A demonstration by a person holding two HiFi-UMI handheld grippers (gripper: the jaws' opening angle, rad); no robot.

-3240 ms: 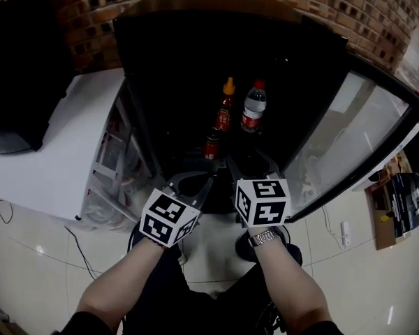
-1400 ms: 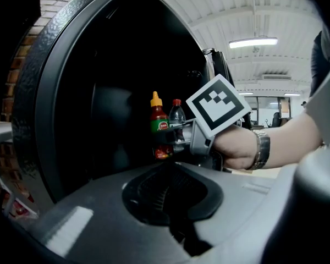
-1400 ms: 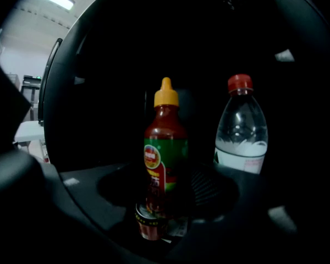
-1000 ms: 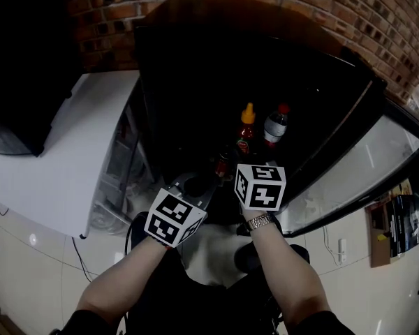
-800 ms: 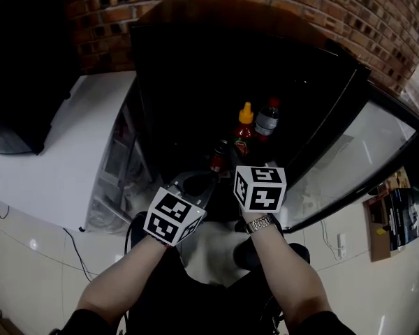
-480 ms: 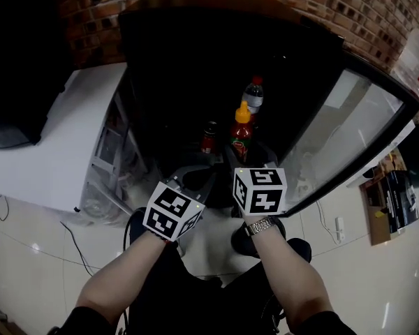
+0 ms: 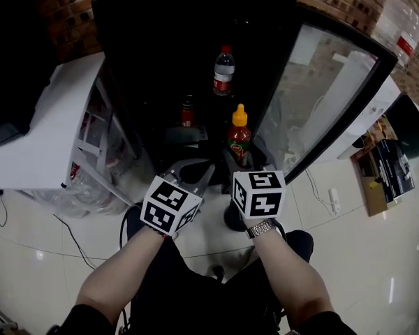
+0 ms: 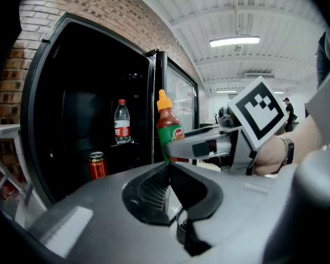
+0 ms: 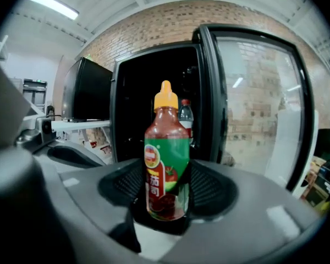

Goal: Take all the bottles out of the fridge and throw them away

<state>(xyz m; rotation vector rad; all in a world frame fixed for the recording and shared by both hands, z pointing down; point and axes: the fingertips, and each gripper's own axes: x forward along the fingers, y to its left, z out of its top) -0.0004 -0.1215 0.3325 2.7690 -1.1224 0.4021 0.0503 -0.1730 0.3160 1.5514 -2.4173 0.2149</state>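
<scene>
We see the right gripper (image 7: 240,162) clamped on a sauce bottle (image 9: 166,158), its jaws standing fairly wide with a ribbed pad pressed against each side of the bottle's lower body. The bottle stands upright between them, with its orange cap on top and its green and red label facing back along the jaws. It is held clear of the fridge (image 7: 146,47), just in front of the open front. The left gripper (image 8: 169,168) sits just to the left of the right one, near but apart from it. Its jaws are brought together at the tips and have nothing between them. Ahead of both grippers, inside the dark cabinet, a water bottle (image 7: 224,70) with a red cap and a red label stands upright. It is well beyond the held bottle and a little left of it. A red can (image 7: 187,110) stands upright closer in, ahead of the left gripper and lower than the water bottle. The interior is so dark that we can only suppose each rests on a shelf. To the right of the right gripper the glass door (image 7: 321,82) stands swung open. To the left of the left gripper, beside the fridge, is a white table (image 7: 35,138).
</scene>
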